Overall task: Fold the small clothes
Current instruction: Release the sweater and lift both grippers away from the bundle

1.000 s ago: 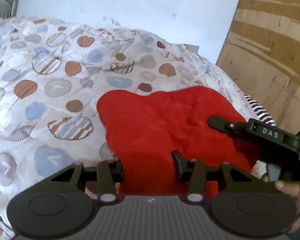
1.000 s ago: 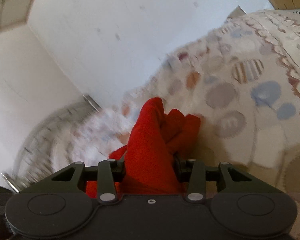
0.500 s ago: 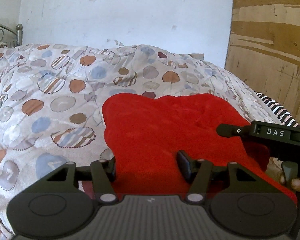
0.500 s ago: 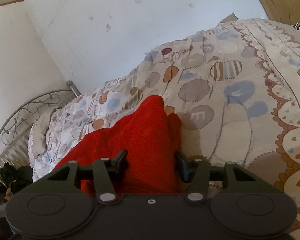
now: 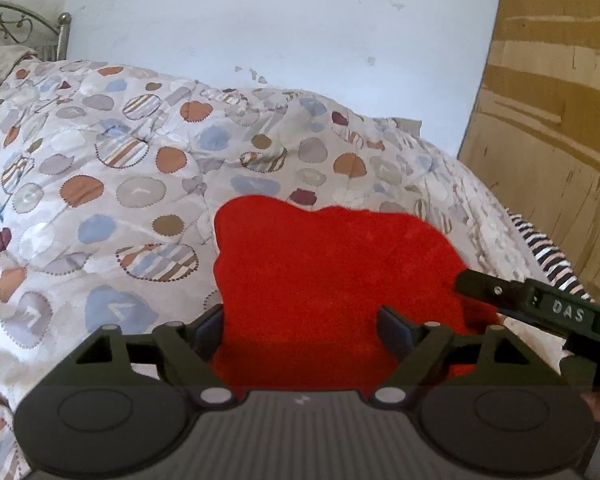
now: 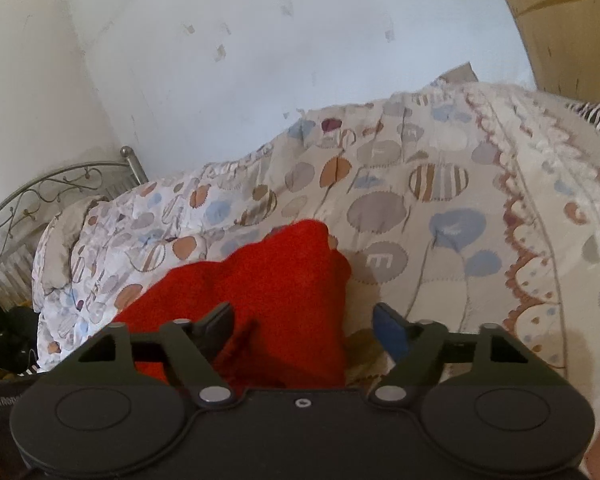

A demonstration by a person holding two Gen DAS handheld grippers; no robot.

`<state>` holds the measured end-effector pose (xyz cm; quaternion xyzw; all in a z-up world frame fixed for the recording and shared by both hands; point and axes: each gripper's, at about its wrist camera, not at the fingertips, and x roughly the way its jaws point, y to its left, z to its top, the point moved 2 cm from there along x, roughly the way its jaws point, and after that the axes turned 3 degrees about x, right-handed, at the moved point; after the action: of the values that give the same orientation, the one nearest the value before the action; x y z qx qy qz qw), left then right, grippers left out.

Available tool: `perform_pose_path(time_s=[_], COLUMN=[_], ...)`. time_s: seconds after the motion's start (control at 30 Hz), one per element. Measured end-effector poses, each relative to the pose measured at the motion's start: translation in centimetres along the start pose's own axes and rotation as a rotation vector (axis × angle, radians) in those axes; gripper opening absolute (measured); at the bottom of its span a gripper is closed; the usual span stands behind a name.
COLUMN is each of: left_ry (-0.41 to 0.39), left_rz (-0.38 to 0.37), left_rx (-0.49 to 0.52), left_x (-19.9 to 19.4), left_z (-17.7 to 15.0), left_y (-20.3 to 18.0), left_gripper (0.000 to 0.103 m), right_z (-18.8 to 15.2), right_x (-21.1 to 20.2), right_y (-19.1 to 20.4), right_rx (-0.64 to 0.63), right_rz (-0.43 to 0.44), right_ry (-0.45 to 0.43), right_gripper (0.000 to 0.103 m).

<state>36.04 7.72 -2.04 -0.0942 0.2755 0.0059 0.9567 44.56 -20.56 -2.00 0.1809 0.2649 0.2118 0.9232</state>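
Observation:
A small red garment (image 5: 332, 264) lies spread on the patterned quilt (image 5: 100, 184). My left gripper (image 5: 302, 326) hovers at its near edge, jaws opening wide, with the red cloth lying between the fingers and the pads off it. In the right wrist view the red garment (image 6: 276, 280) lies bunched, and my right gripper (image 6: 306, 326) is also opening; the cloth lies by the left finger, clear of the right pad. The right gripper's finger (image 5: 496, 290) shows at the garment's right edge in the left wrist view.
The quilt covers a bed with a metal headboard (image 6: 56, 188) and a pillow (image 6: 66, 236) at the far left. A white wall stands behind, wooden boards (image 5: 556, 128) to the right. A striped cloth (image 5: 548, 256) lies at the bed's right edge. Dark items (image 6: 4, 332) lie beside the bed.
Both grippers' jaws have spread apart and let the red garment go. Both drew back a little, and the garment now lies on the quilt.

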Motion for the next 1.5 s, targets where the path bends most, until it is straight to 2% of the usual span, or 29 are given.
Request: perform_pose_path(time_s=[0.13, 0.17, 0.27, 0.73, 0.97, 1.1, 1.3, 1.5], left_ry=[-0.039, -0.052, -0.093, -0.201, -0.25, -0.251, -0.255, -0.264], left_rz=[0.011, 0.018, 0.038, 0.032, 0.069, 0.061, 0.066, 0.092], left_rx=[-0.001, 0.002, 0.008, -0.001, 0.05, 0.057, 0.062, 0.033], left_x=[-2.0, -2.7, -4.7, -15.3, -20.6, -23.0, -25.4, -26.8], left_z=[0.8, 1.0, 1.5, 0.7, -1.7, -3.4, -6.2, -9.0], left_y=[-0.2, -0.3, -0.5, -0.5, -1.1, -1.2, -0.7, -0.3], left_gripper=[0.096, 0.1, 0.102, 0.103, 0.103, 0.103, 0.103, 0.103], right_z=[0.4, 0.5, 0.8, 0.8, -0.5, -2.2, -5.5, -8.2], right_x=[-2.2, -2.7, -4.6, -15.9, -21.8, -25.0, -28.8, -30.6], right_y=[1.2, 1.5, 2.6, 7.3, 9.3, 9.9, 10.7, 11.2], right_rx=[-0.05, -0.064, -0.106, -0.233, -0.254, -0.267, -0.33, -0.359], right_rz=[-0.005, -0.009, -0.014, -0.007, -0.01, -0.026, -0.062, -0.108], right_ry=[-0.034, -0.041, -0.079, -0.214, -0.277, -0.302, -0.353, -0.369], right_gripper=[0.092, 0.097, 0.102, 0.103, 0.103, 0.103, 0.103, 0.103])
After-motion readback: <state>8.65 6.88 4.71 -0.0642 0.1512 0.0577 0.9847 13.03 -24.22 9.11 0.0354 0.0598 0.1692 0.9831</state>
